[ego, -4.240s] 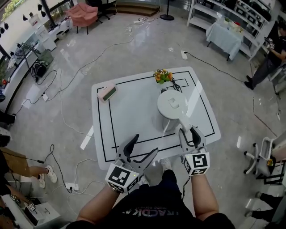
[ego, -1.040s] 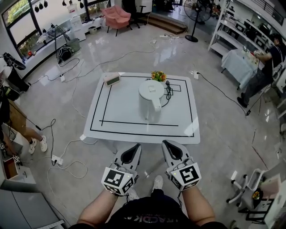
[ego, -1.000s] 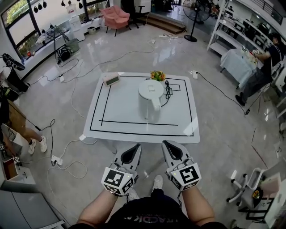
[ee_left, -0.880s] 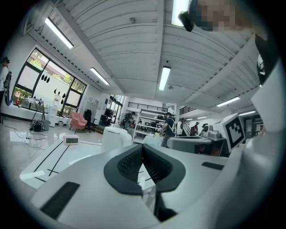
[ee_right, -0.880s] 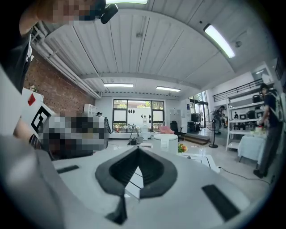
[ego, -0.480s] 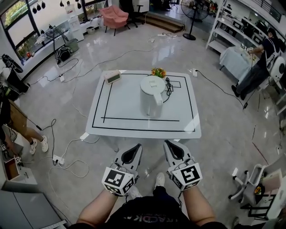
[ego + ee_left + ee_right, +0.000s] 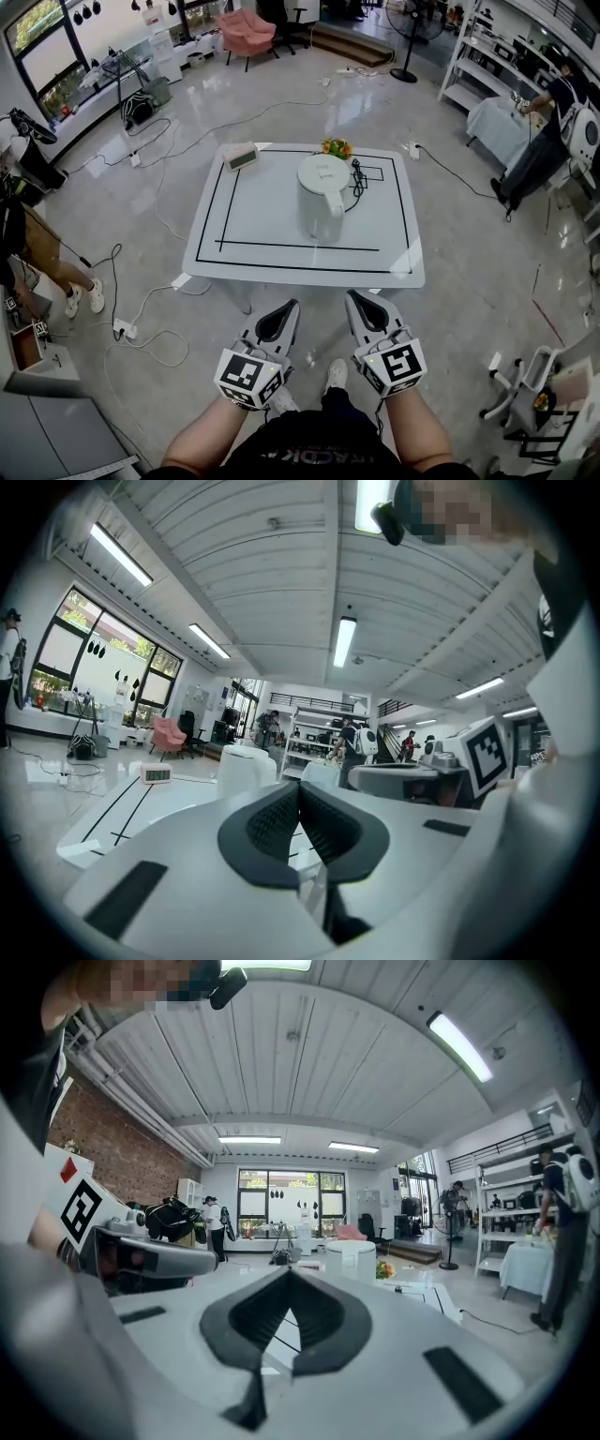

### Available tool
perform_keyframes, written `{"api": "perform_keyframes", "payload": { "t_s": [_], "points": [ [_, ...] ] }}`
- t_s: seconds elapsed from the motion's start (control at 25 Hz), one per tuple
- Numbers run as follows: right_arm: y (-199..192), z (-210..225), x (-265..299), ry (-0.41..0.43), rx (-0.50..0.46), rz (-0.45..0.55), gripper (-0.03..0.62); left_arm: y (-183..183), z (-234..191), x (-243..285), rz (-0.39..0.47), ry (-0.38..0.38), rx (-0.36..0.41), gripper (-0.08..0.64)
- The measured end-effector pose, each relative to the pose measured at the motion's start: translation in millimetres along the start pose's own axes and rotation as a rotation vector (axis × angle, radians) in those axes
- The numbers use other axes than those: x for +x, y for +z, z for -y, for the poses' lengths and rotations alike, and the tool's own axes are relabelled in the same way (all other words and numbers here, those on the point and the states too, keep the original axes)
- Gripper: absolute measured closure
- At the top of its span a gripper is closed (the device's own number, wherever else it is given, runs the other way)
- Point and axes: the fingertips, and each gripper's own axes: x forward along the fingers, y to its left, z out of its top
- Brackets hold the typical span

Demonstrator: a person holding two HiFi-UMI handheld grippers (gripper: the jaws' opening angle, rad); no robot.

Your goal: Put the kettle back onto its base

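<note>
one kettle (image 7: pixel 322 195), one clock (image 7: pixel 242 157), one table (image 7: pixel 262 217), two claws (image 7: pixel 290 304) (image 7: pixel 352 294)

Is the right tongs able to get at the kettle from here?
Probably not: the right tongs hang shut short of the table, and the kettle stands far across it. Nothing blocks the way.

The left forearm (image 7: pixel 201 437) and right forearm (image 7: pixel 413 435) reach forward side by side. The left tongs (image 7: pixel 287 306) and right tongs (image 7: pixel 353 296) point ahead, nearly level and close together. Each has its jaws pressed together with nothing between them.
</note>
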Motion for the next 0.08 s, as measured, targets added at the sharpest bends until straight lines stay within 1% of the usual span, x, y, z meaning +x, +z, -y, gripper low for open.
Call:
{"api": "perform_keyframes", "payload": {
  "t_s": [0.08],
  "points": [
    [0.5, 1.5, -0.7, -0.001, 0.001, 0.001, 0.592, 0.2, 1.2, 0.9, 0.003, 0.001, -0.002, 0.557]
  ]
}}
